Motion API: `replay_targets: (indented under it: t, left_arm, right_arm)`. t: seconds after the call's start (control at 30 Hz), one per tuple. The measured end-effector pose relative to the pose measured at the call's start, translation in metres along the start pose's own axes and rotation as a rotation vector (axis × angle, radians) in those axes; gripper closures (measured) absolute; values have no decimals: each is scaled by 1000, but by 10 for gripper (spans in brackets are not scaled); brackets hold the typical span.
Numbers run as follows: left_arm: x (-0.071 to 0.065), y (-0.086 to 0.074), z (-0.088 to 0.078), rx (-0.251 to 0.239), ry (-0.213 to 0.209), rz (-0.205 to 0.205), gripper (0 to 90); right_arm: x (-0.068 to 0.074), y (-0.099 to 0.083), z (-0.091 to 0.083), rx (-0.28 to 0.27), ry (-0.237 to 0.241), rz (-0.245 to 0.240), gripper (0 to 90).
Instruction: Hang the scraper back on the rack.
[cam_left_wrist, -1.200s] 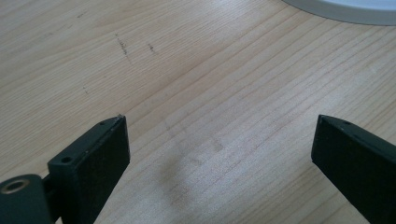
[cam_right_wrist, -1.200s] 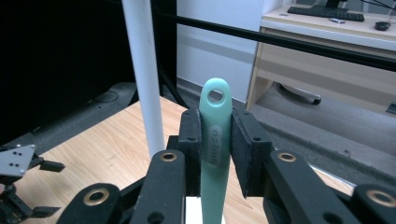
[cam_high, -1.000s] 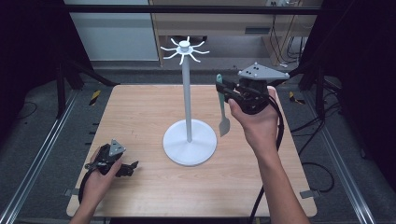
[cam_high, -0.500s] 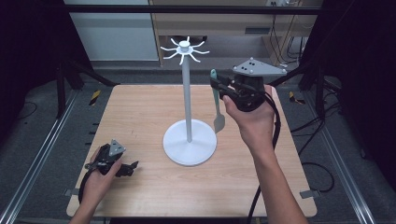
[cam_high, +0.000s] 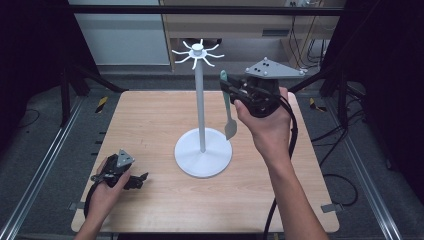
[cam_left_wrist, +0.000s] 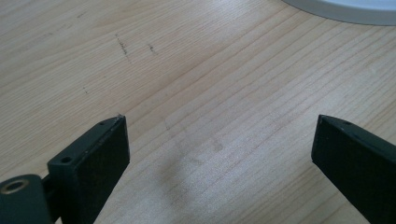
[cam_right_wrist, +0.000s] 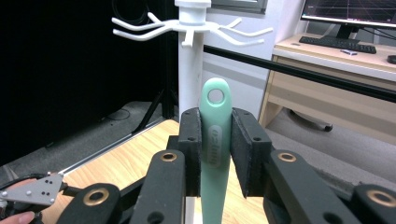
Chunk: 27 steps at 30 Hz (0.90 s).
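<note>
We see the right gripper (cam_high: 231, 90) clenched on a green spatula (cam_high: 228, 107) held upright above the tabletop's (cam_high: 150, 120) far right, beside the white stand (cam_high: 201, 120), while the left gripper (cam_high: 137, 180) rests released near the near-left corner.

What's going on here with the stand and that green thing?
A person holds a claw in each hand at a wooden table. The right claw is clamped on the handle of a mint-green spatula, holding it upright in the air beside the pole of a white hook stand. The hanging hole in the handle sits below the stand's hooks, so it is not hung yet. The left claw rests open and empty low over the table near the front left corner.
</note>
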<state>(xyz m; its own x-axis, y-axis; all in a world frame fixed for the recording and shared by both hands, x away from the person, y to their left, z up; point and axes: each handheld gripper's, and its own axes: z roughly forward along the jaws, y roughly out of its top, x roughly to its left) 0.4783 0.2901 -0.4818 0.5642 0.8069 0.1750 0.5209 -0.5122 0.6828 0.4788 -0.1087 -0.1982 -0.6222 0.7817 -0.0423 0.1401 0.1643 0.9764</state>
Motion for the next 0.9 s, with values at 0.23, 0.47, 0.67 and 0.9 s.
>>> replay_targets:
  t: [0.23, 0.47, 0.67, 0.9]
  left_arm:
    - [0, 0, 0, -2, 0, -3, 40]
    - [0, 0, 1, 2, -2, 0, 40]
    - [0, 0, 1, 1, -2, -2, 39]
    - [-1, 0, 1, 2, -3, -1, 39]
  right_arm:
    - [4, 6, 0, -14, 9, -9, 749]
    - [10, 12, -2, -28, 21, -18, 749]
    - [11, 15, 0, -26, 23, -20, 749]
    - [9, 17, 2, -26, 25, -19, 748]
